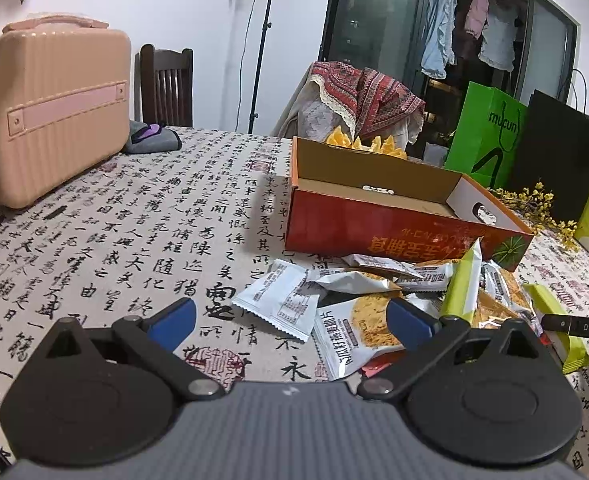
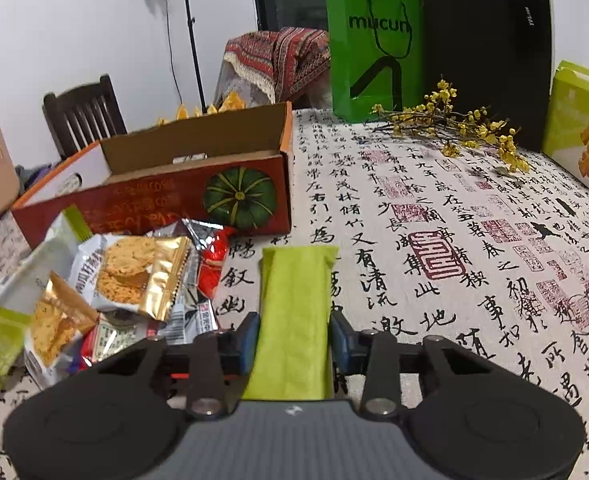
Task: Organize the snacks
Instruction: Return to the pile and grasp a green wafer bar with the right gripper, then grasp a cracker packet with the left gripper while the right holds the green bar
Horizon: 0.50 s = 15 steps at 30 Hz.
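Observation:
An open red-and-orange carton (image 1: 374,224) (image 2: 154,200) with a pumpkin picture stands on the calligraphy-print tablecloth. A heap of snack packets (image 1: 358,280) (image 2: 126,276) lies in front of it, white, gold, red and green. My left gripper (image 1: 290,320) is open wide just above the heap's left side, with a white oat-crisp packet (image 1: 358,332) lying by its right pad; nothing is held. My right gripper (image 2: 294,340) is shut on a long lime-green snack packet (image 2: 298,280) that points away from me, right of the heap.
A pink hard case (image 1: 50,108) stands at the table's left. A green paper bag (image 2: 374,52), a black bag (image 2: 490,52), yellow flower sprigs (image 2: 454,128) and a lime snack box (image 2: 582,128) line the far right. Chairs stand behind the table.

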Each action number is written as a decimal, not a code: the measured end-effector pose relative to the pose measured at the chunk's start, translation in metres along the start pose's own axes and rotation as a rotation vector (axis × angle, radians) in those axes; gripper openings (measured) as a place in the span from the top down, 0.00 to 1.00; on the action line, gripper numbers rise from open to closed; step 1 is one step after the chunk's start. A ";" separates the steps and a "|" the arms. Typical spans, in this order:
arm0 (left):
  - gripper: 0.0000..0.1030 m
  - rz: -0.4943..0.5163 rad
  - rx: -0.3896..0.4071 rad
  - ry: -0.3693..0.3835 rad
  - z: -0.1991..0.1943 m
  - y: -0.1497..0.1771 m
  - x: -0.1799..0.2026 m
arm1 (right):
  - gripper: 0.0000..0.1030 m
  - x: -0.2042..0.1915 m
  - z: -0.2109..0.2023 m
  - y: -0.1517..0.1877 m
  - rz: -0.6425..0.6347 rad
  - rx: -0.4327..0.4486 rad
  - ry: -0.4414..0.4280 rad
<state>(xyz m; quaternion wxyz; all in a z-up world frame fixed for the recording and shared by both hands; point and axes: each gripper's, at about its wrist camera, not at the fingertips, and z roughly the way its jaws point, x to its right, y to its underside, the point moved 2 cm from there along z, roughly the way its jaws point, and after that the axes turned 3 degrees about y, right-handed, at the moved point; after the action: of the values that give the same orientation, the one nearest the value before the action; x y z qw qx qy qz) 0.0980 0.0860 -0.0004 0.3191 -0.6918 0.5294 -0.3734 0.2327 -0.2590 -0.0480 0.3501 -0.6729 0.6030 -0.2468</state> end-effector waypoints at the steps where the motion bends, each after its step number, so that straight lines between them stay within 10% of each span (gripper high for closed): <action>1: 0.00 -0.002 -0.004 -0.003 0.001 0.000 0.000 | 0.68 0.001 -0.002 0.001 0.011 0.017 -0.006; 15: 0.00 -0.083 -0.126 0.020 0.051 -0.001 0.021 | 0.68 0.013 -0.009 0.006 0.115 0.134 -0.115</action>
<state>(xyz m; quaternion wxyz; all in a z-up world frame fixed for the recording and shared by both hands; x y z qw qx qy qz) 0.1452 0.0677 -0.0223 0.2537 -0.7283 0.5257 -0.3590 0.2240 -0.2736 -0.0482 0.4421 -0.6253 0.6017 -0.2268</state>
